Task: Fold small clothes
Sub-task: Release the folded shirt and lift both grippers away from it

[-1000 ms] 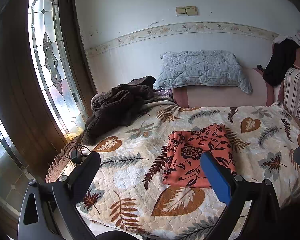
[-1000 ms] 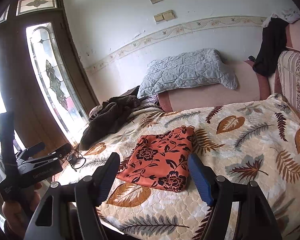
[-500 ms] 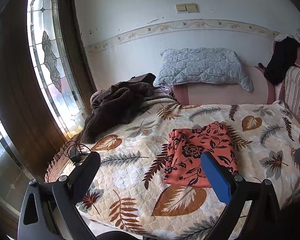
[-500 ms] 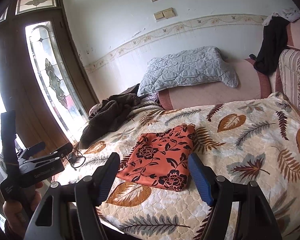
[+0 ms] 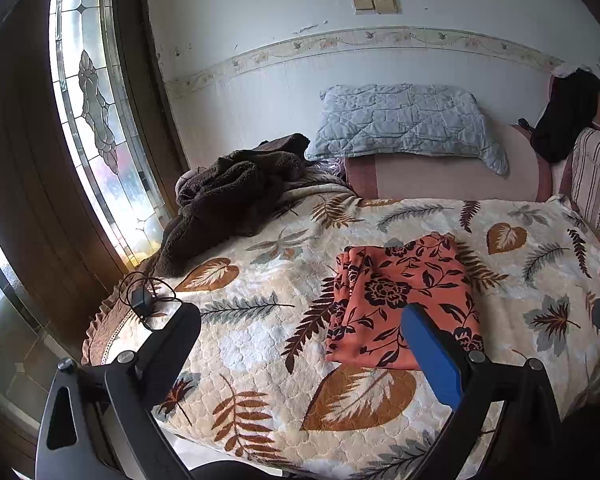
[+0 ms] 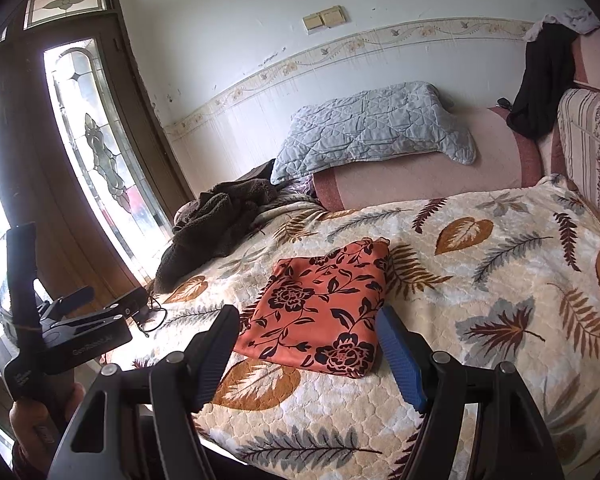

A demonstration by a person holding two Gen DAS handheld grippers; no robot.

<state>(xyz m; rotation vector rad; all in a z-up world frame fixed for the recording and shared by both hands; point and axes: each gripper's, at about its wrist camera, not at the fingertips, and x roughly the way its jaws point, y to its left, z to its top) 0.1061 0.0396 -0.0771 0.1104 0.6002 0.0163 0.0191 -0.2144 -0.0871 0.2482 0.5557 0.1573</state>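
A folded orange cloth with black flowers [image 5: 404, 296] [image 6: 320, 308] lies flat on the leaf-patterned bedspread [image 5: 260, 344] [image 6: 500, 280]. My left gripper [image 5: 300, 320] hovers open over the bed's near edge, its blue finger [image 5: 430, 354] in front of the cloth's near right part. My right gripper [image 6: 306, 318] also stands open, held back from the cloth, which shows between its two fingers. Nothing is held by either. In the right wrist view the left gripper's body [image 6: 80, 332] appears at far left in a person's hand [image 6: 32, 420].
A brown fleece garment [image 5: 236, 196] lies heaped at the bed's far left. A grey quilted pillow [image 5: 404, 124] leans on a pink bolster [image 5: 440, 180]. A black charger with cable [image 5: 142, 300] sits at the left edge. A black garment [image 5: 564, 116] hangs at right.
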